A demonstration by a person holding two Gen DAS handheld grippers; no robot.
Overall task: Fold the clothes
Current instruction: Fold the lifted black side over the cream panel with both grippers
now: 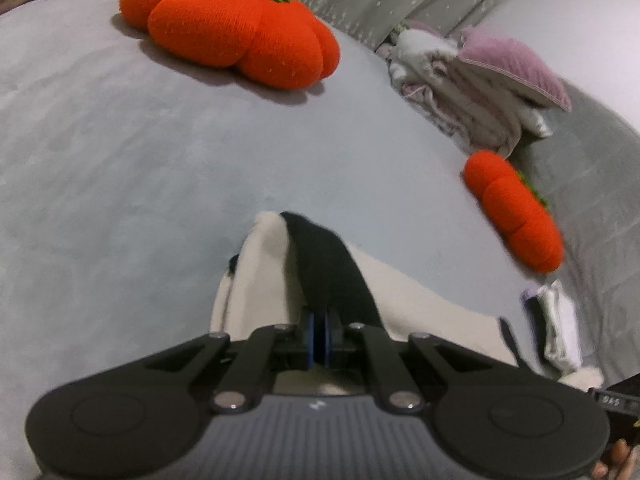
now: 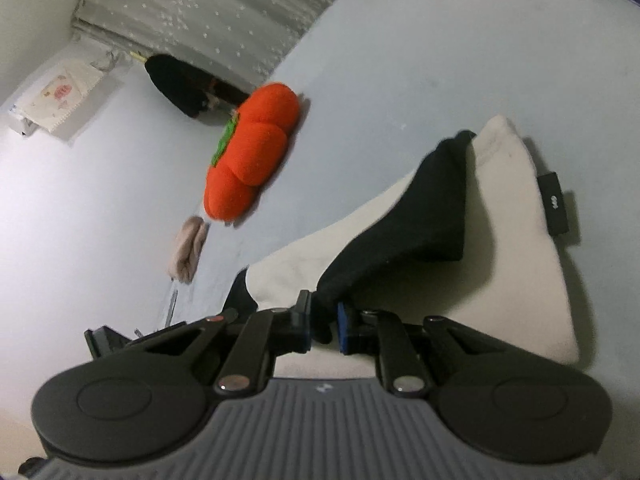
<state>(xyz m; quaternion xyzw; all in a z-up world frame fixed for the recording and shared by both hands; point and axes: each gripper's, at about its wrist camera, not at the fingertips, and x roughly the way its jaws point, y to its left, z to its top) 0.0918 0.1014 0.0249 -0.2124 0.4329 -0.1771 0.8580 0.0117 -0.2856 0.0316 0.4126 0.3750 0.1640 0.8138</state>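
The left hand-held gripper (image 1: 320,330) has its jaws pressed together on a black fabric strip (image 1: 326,264) that rises from a cream fleece garment (image 1: 260,280). The right hand-held gripper (image 2: 323,326) stands slightly parted, and the bunched end of the black fabric strip (image 2: 408,220) sits between its blue pads (image 2: 342,330); whether they press it cannot be told. The cream fleece garment (image 2: 512,264) lies folded on a pale grey bed sheet (image 1: 120,160), a black tag (image 2: 554,206) at its edge. Beyond lie a large orange knitted pumpkin cushion (image 1: 228,24), a smaller orange pumpkin cushion (image 1: 516,212) and a heap of pink and white clothes (image 1: 472,84).
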